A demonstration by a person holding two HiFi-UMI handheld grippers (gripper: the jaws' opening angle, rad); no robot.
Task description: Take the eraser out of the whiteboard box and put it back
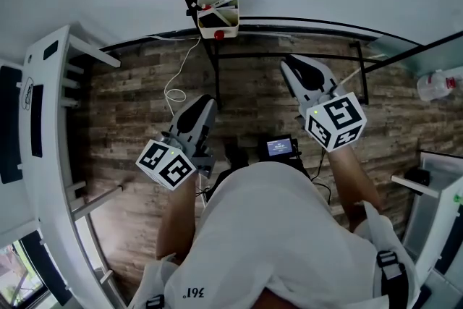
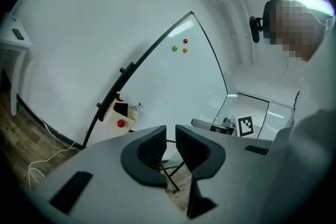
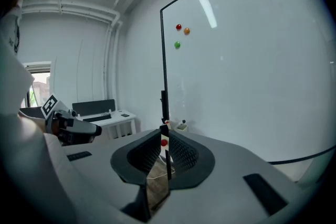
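Left hand-held gripper [image 1: 205, 103]: jaws a narrow gap apart, nothing between them; it sits below and left of the whiteboard box [image 1: 217, 19], well apart from it, pointing roughly level. In the left gripper view the box [image 2: 118, 118] lies up and left of the jaw tips [image 2: 170, 134].

Right hand-held gripper [image 1: 286, 63]: jaws likewise slightly apart and empty; it is below and right of the box, nearer to it than the left one. In the right gripper view the jaw tips [image 3: 165, 136] line up with the box [image 3: 181, 126], which shows partly behind them.

Eraser [image 2: 121, 108]: a dark block standing inside the box, with markers beside it. A red magnet [image 2: 121, 123] sits on the box front.

The box hangs on the black frame at the lower edge of the whiteboard [image 2: 173, 81]. Red [image 2: 185, 41], green [image 2: 175, 49] and orange [image 2: 185, 50] magnets sit high on the board, well above the box.

A wooden floor [image 1: 130, 119] lies beneath the box, and a white cable [image 1: 176, 90] trails down left of it.
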